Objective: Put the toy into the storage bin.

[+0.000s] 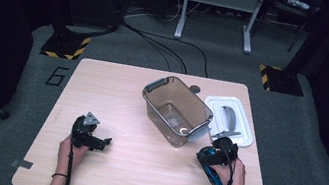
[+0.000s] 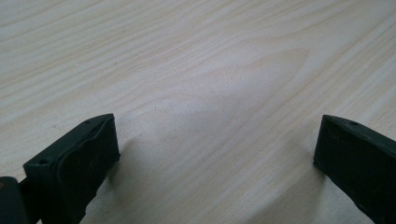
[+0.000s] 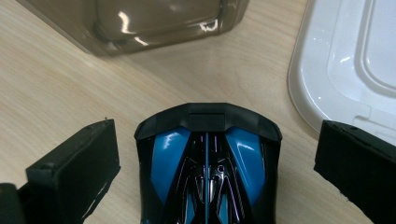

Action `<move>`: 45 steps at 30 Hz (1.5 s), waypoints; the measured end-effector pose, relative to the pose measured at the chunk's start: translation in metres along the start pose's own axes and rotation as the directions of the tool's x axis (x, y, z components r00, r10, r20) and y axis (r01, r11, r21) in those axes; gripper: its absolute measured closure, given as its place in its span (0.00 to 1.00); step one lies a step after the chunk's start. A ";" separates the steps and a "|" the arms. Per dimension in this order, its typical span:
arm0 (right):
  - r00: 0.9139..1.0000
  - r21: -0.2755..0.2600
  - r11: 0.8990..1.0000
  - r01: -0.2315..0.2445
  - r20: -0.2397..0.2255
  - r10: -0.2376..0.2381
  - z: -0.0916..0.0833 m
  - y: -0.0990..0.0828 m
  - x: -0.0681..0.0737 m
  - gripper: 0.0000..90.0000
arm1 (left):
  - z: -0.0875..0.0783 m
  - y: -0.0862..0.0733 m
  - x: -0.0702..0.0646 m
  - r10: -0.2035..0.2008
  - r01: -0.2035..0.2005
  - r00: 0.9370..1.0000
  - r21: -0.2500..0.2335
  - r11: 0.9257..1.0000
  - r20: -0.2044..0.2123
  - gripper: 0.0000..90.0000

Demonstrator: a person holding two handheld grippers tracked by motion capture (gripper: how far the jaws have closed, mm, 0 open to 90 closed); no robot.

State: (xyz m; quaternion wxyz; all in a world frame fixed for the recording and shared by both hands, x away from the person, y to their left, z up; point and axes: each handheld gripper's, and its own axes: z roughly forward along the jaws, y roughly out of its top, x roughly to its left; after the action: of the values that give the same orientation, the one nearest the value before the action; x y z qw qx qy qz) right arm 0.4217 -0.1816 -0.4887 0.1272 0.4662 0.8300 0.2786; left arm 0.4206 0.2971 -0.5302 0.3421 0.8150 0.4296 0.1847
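Right tool (image 3: 217, 154) gapes around toy car (image 3: 208, 172), between bin (image 3: 154, 23) and lid (image 3: 345, 60).

Bare wood is seen across the left half and the near edge of the desk (image 1: 103, 173), so free passage is offered there. Under the left gripper (image 2: 217, 140) only plain desk surface is found between its parted jaws. The middle is blocked by the open brown container (image 1: 177, 111), standing upright, and room just to its right is taken by the white lid (image 1: 243, 123) lying flat. A narrow strip of desk is left between container and lid. The gap between the jaws of the right gripper (image 3: 217, 140) is occupied by the blue and black toy car (image 3: 208, 168), with a little clearance on each side.
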 end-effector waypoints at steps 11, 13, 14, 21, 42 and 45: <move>1.000 0.020 1.000 -0.014 0.023 0.013 0.007 0.000 0.006 0.14 | 0.000 0.000 0.000 0.007 -0.007 1.000 0.005 1.000 0.000 0.00; 1.000 0.018 1.000 -0.015 0.023 0.014 0.008 0.000 0.008 0.16 | 0.000 0.000 0.000 0.007 -0.007 1.000 0.005 1.000 0.000 0.00; 1.000 0.026 1.000 -0.011 0.025 0.010 0.008 0.000 0.008 0.16 | 0.000 0.000 0.000 -0.004 0.004 1.000 -0.001 1.000 -0.001 0.00; 0.999 0.043 0.999 0.007 0.047 -0.009 0.011 0.001 0.010 0.26 | 0.000 0.000 0.000 0.002 -0.002 1.000 0.003 1.000 0.001 0.00; 0.999 -0.016 1.000 -0.001 0.034 0.001 -0.005 0.002 0.007 0.26 | 0.000 0.000 0.000 -0.002 0.002 1.000 0.000 1.000 -0.001 0.00; 1.000 -0.038 0.999 -0.003 0.030 0.005 -0.009 0.002 0.006 0.26 | 0.000 0.000 0.000 0.003 -0.003 1.000 0.004 1.000 -0.001 0.00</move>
State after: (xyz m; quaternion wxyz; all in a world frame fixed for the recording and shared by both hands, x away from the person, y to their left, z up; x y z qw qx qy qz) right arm 0.4157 -0.1785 -0.4800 0.1480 0.4694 0.8216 0.2876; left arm 0.4206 0.2974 -0.5300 0.3399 0.8162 0.4290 0.1848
